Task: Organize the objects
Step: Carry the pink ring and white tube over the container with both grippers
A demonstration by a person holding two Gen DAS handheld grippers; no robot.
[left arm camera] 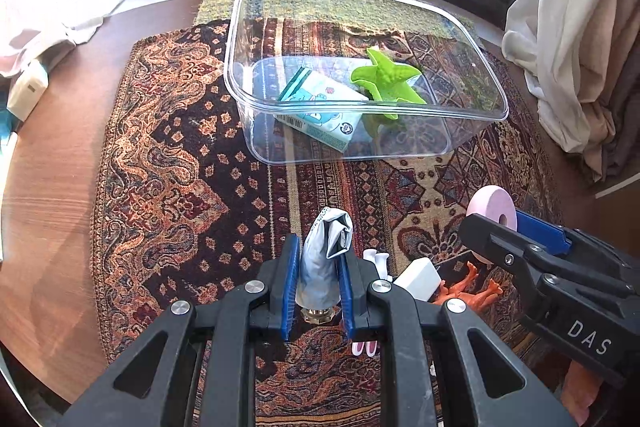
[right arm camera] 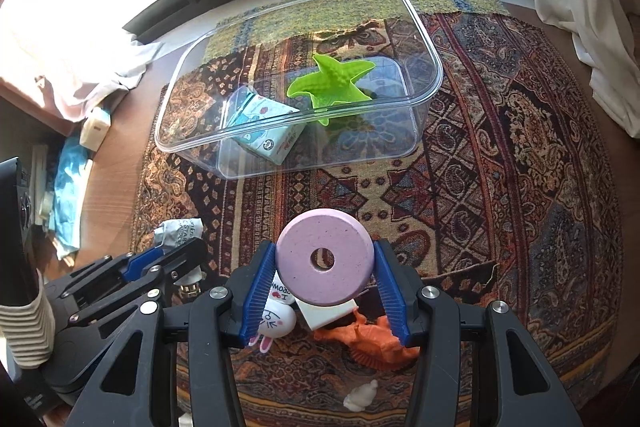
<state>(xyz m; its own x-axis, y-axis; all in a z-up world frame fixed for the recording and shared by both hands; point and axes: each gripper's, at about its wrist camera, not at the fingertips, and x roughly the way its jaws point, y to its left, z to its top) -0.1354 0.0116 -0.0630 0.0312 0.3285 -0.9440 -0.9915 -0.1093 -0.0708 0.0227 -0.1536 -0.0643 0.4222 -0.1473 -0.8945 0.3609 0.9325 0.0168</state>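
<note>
A clear plastic bin [left arm camera: 496,107] [right arm camera: 168,143] stands on the patterned rug and holds a green starfish toy [left arm camera: 384,79] [right arm camera: 332,83] and a small carton [left arm camera: 320,107] [right arm camera: 268,131]. My left gripper [left arm camera: 318,263] [right arm camera: 176,255] is shut on a crumpled silver tube [left arm camera: 326,259] [right arm camera: 178,231], held above the rug in front of the bin. My right gripper [right arm camera: 325,267] [left arm camera: 516,227] is shut on a pink disc with a centre hole [right arm camera: 325,259] [left arm camera: 490,205], to the right of the left gripper.
Under the right gripper lie a white bunny figure [right arm camera: 276,323], a white block [right arm camera: 326,313] [left arm camera: 418,281], an orange toy [right arm camera: 372,341] [left arm camera: 464,287] and a small white figure [right arm camera: 360,395]. Curtains [left arm camera: 568,39] hang right. Cloth [left arm camera: 44,27] and boxes lie left.
</note>
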